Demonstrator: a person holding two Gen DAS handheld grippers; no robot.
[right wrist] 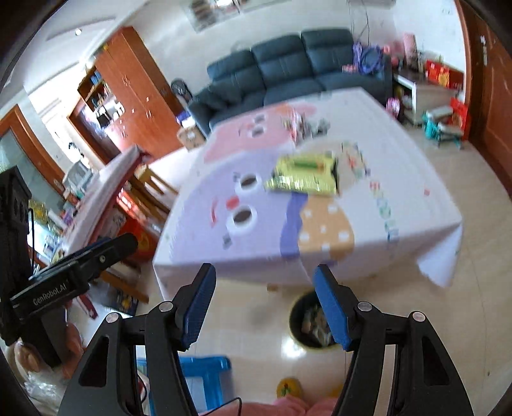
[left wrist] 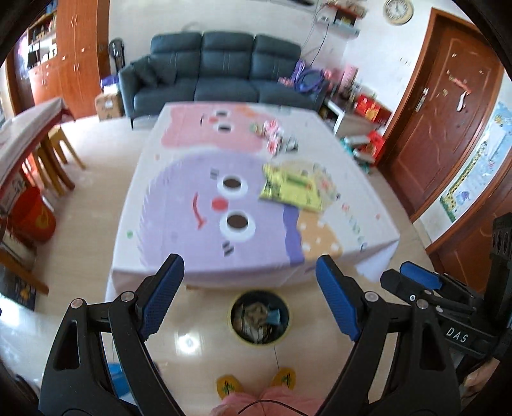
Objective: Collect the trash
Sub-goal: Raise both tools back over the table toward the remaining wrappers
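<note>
Both the left gripper (left wrist: 249, 281) and right gripper (right wrist: 264, 289) hang wide and empty short of the tablecloth's near edge, the yellow-green wrapper (left wrist: 292, 187) lying crosswise mid-tabletop toward the right edge, nearer the right gripper

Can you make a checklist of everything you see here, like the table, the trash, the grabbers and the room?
Surface: table under a cartoon-face cloth.
Job's things: yellow-green wrapper and small wrappers on the cloth; trash bin on the floor by the table's near edge, already holding trash.
Clutter: blue plastic item on the floor.
Grippers: left gripper open, empty; right gripper open, empty.
Cables: thin black wire near the slippers.
Surroundings: dark sofa, wooden door, wall clock.
</note>
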